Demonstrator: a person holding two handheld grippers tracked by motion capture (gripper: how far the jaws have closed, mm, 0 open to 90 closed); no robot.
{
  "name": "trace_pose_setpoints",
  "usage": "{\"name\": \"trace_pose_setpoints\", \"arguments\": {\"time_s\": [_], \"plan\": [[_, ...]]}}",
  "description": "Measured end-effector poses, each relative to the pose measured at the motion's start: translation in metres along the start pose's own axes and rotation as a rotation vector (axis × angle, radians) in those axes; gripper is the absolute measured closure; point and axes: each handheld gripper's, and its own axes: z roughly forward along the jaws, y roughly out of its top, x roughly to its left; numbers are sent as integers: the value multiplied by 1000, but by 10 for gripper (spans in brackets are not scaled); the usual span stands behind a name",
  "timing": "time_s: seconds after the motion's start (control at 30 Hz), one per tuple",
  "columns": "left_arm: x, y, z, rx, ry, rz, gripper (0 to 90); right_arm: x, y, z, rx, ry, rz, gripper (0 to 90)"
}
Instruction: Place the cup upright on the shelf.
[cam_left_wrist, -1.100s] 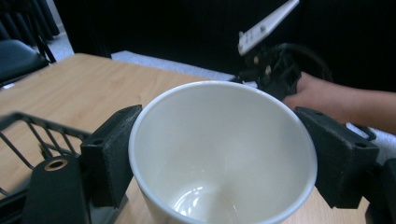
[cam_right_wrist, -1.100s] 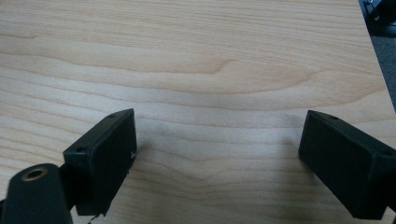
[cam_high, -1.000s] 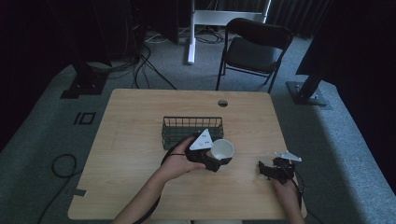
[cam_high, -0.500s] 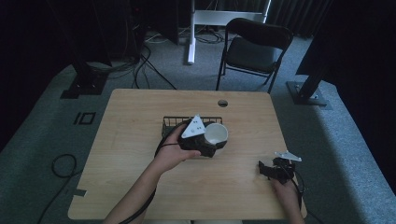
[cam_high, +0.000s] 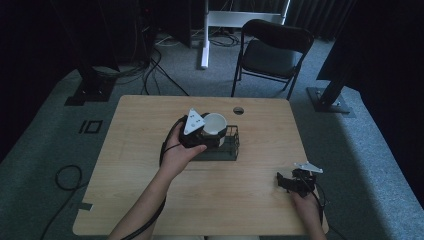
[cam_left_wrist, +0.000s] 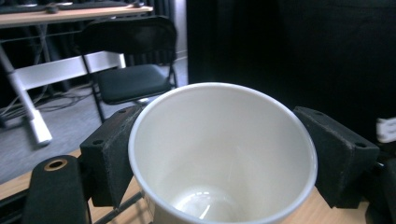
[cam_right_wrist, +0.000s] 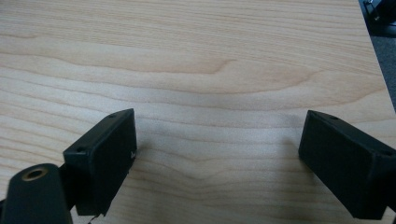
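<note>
Left hand-held gripper (cam_high: 210, 134) clamped on white round paper cup (cam_high: 214, 124), black pads pressing both sides of the cup (cam_left_wrist: 219, 154), held above black wire-mesh basket (cam_high: 227, 145) mid light wooden desk (cam_high: 140, 125); right hand-held gripper (cam_right_wrist: 217, 158) jaws apart, nothing between, low over desk near right corner (cam_high: 287, 184)

light wood table (cam_high: 140, 200); black wire basket (cam_high: 227, 147) on it, near centre.

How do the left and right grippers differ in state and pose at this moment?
The left gripper is clamped on a white cup; the right gripper stands open with nothing between its jaws. The left is raised above the wire basket; the right sits low over the table. Both have black jaws.
</note>
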Motion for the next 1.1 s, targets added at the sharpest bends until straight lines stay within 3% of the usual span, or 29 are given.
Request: {"name": "trace_pose_setpoints", "arguments": {"time_s": [0.1,0.27,0.4,0.6,0.9,1.1], "plan": [[6,-2,0,16,53,8,198,0,0,0,0,0,0,108],[15,-8,2,23,134,-13,198,0,0,0,0,0,0,108],[25,-16,5,32,164,-59,198,0,0,0,0,0,-1,108],[34,-28,10,45,248,-106,198,0,0,0,1,0,0,108],[39,-49,23,78,248,-160,198,0,0,0,1,0,-1,108],[39,-55,28,78,253,-158,198,0,0,0,1,0,-1,108]]}}
